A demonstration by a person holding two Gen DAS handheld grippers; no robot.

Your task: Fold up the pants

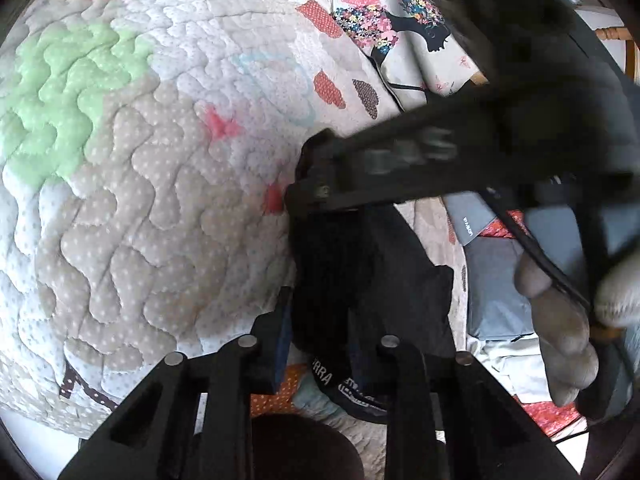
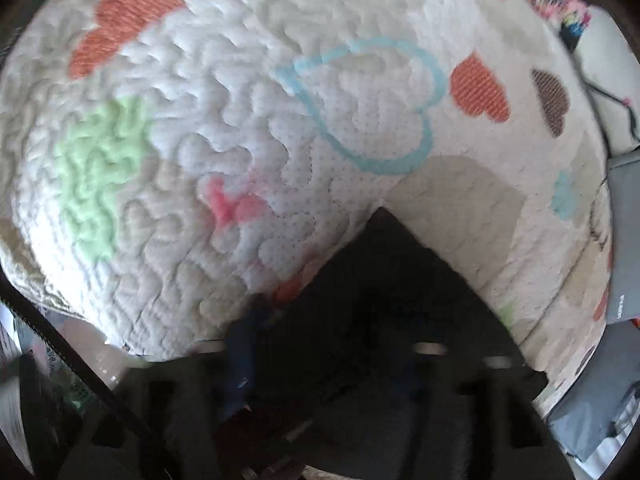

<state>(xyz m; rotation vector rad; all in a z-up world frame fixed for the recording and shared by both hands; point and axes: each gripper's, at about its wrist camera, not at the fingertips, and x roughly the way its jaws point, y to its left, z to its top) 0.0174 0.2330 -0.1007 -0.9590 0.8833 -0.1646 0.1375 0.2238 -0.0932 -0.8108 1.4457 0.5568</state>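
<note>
The black pants (image 1: 360, 276) hang bunched above a quilted bedspread (image 1: 160, 160). In the left wrist view my left gripper (image 1: 320, 332) is shut on the pants' waistband, whose white lettering shows between the fingers. My right gripper (image 1: 308, 184) reaches in from the right and is shut on the pants' upper edge. In the right wrist view, which is blurred, the pants (image 2: 384, 288) fill the space between the right gripper's fingers (image 2: 328, 364) as a dark peaked fold over the quilt (image 2: 240, 120).
Folded grey clothes (image 1: 496, 280) lie at the right on the bed. A floral pillow (image 1: 400, 20) sits at the far right. The quilt carries green, orange and blue patches. A gloved hand (image 1: 560, 320) holds the right gripper.
</note>
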